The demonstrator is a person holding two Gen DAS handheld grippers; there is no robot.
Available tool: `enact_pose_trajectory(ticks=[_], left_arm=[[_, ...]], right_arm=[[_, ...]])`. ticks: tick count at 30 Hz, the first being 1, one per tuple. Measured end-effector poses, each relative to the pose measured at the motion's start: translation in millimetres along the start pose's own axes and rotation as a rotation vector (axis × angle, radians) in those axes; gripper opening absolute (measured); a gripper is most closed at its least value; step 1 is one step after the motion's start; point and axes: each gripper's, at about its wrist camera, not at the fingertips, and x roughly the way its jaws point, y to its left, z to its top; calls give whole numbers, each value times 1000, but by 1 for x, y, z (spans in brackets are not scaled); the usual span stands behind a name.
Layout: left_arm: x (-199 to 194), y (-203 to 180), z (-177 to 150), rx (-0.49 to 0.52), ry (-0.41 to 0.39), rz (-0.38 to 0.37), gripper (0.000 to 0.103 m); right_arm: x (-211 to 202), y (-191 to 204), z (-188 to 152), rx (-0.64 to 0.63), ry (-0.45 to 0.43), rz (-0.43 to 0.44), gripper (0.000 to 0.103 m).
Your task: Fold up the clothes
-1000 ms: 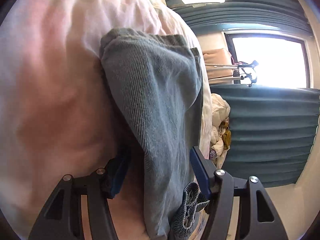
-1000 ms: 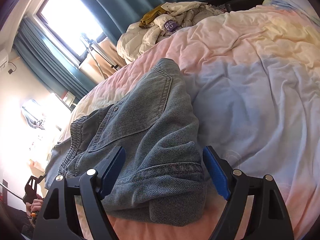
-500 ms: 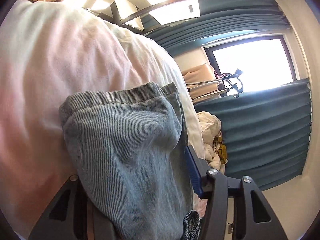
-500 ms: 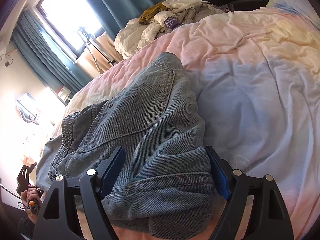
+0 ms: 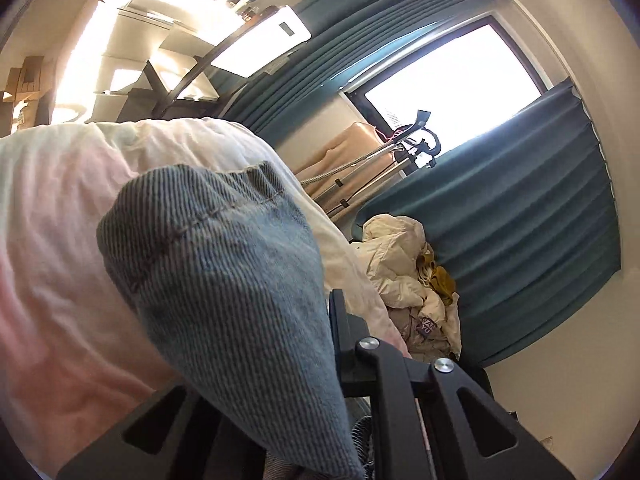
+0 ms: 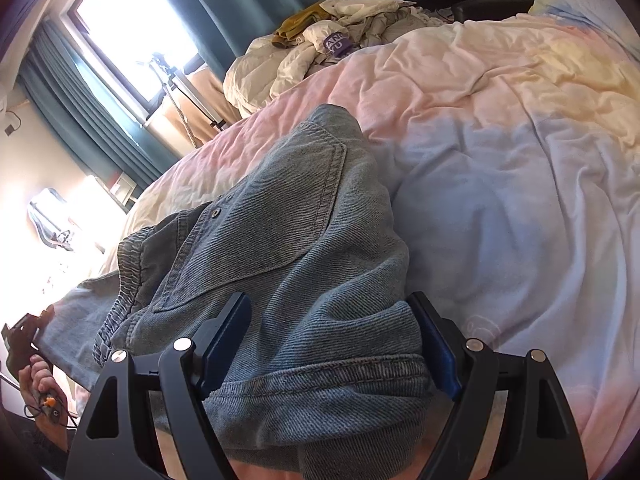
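**Jeans bunch up close to our left jaws**

Since a second ago, the blue jeans (image 5: 224, 300) have come much closer to our left gripper (image 5: 276, 392). They now cover one side of it, and we see more of the window (image 5: 448, 92) past the cloth. We think the left jaws are clenched on the jeans, because the cloth runs right down between them.

Our right gripper (image 6: 328, 348) has slid forward. Its jaws are spread wide, one on each side of the folded leg hem. The cloth fills the space between them, but we cannot tell if they press on it.

The jeans lie on the bed (image 6: 500, 200), which has a pink and pale blue cover. The waist band sits to the left of the right jaws. Far ahead of the right jaws is a pile of clothes (image 6: 320, 44), beside the dark green curtain (image 5: 520, 220).
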Motion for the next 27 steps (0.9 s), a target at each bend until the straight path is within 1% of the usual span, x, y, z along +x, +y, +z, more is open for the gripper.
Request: enact_pose_trajectory(ticks=[3, 5, 8, 12, 15, 17, 23, 24, 27], left_arm=[[-8, -39, -2, 64, 11, -40, 6], [-16, -65, -4, 113, 10, -48, 6], [-25, -95, -8, 140, 6, -62, 6], [-34, -129, -21, 184, 5, -59, 6], [-35, -153, -36, 244, 24, -72, 6], [-36, -170, -48, 284, 34, -70, 6], [-26, -212, -87, 346, 56, -74, 6], [-23, -218, -94, 354, 60, -75, 6], [-14, -236, -115, 376, 85, -87, 6]], right_arm=[[-14, -4, 2, 52, -10, 38, 81], [-25, -6, 4, 69, -27, 46, 81], [-43, -9, 7, 81, -50, 48, 81], [-61, -15, 14, 100, -77, 52, 81], [-71, -21, 17, 113, -94, 50, 81], [-73, -26, 18, 121, -87, 52, 81], [-79, -37, 23, 150, -82, 68, 81], [-80, -38, 24, 142, -85, 63, 81], [-78, -30, 28, 51, -84, -8, 81]])
